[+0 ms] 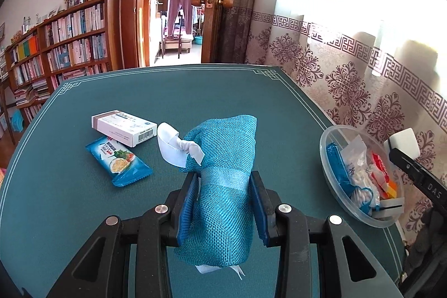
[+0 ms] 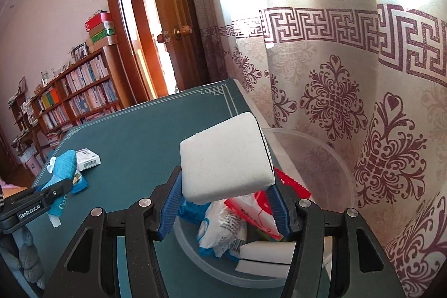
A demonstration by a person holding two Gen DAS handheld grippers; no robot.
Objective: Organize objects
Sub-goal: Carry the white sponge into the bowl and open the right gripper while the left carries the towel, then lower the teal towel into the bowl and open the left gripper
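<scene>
My left gripper (image 1: 223, 186) is shut on a rolled teal woven cloth (image 1: 223, 158) tied with a white ribbon, held above the green table mat (image 1: 139, 91). A white medicine box (image 1: 123, 127) and a blue snack packet (image 1: 118, 162) lie on the mat to its left. My right gripper (image 2: 226, 192) is shut on a white sponge block (image 2: 226, 158), held over the clear plastic bowl (image 2: 321, 152). The bowl (image 1: 329, 138) holds cotton swabs, packets and another white sponge (image 2: 265, 256). The left gripper with the cloth (image 2: 64, 166) also shows in the right wrist view.
A patterned curtain (image 1: 349, 69) hangs close along the table's right side, right behind the bowl. A bookshelf (image 1: 61, 46) and an open wooden door (image 1: 218, 4) stand beyond the table's far edge.
</scene>
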